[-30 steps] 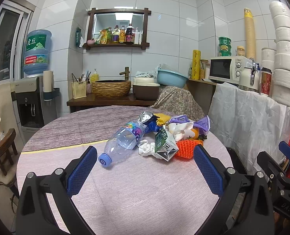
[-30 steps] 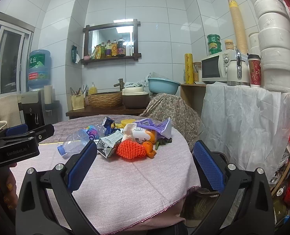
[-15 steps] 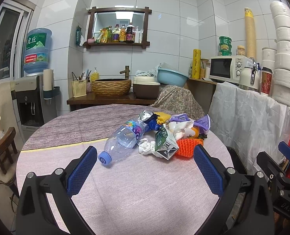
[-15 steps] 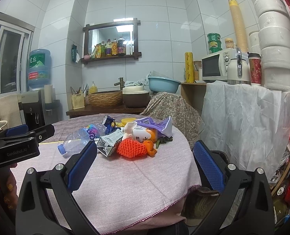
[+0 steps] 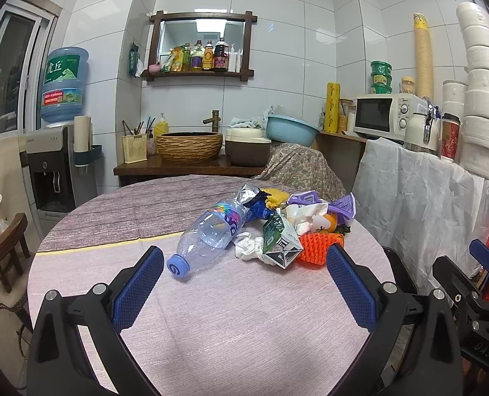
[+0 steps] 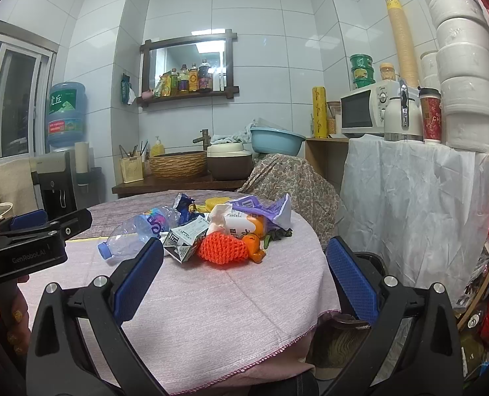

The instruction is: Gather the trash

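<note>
Left wrist view: left claw (image 5: 244, 283) wide open, empty, over round desk (image 5: 244, 330). Trash pile (image 5: 277, 227) w/ plastic bottle (image 5: 211, 234) near desk's far right edge.

Right wrist view: right claw (image 6: 244, 280) wide open, empty; pile (image 6: 224, 231) just ahead.

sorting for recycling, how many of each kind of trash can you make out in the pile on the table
plastic bottle: 1
crushed carton: 1
orange mesh piece: 1
crumpled white tissue: 1
purple wrapper: 1
silver-blue snack bag: 1
white-and-orange pack: 1
total: 7 clearly visible; more may lie hidden behind
</note>
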`<state>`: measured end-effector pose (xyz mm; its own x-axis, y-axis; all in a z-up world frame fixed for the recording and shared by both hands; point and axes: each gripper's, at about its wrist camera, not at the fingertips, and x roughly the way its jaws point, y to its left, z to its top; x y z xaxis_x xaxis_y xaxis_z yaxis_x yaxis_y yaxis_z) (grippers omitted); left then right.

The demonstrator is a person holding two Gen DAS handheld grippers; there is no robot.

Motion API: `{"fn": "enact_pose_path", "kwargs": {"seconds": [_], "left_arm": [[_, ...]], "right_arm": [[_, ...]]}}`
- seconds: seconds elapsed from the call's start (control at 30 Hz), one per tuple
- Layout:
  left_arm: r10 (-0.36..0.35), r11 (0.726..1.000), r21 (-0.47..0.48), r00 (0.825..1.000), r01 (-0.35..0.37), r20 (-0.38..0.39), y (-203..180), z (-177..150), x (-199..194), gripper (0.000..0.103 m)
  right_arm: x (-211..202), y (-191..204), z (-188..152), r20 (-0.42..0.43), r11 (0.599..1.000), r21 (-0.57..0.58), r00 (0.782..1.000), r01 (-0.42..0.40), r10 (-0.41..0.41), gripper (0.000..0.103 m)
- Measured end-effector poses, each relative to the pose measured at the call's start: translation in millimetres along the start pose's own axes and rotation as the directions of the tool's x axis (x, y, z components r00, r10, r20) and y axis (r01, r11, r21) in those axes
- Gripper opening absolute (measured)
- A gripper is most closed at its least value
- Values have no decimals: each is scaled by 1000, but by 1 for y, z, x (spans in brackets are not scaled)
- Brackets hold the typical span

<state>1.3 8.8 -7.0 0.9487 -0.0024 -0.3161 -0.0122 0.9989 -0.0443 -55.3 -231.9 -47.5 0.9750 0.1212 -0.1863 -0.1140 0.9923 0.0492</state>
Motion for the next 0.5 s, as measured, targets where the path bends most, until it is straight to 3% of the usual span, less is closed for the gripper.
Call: {"fn": "enact_pose_path", "kwargs": {"seconds": [0.5], "left_arm": [[4,1000,-2,1000,-4,-4,1,1,0,98]], "right_arm": [[0,0,-3,-2,1000,2,1000,-1,1,98]]}}
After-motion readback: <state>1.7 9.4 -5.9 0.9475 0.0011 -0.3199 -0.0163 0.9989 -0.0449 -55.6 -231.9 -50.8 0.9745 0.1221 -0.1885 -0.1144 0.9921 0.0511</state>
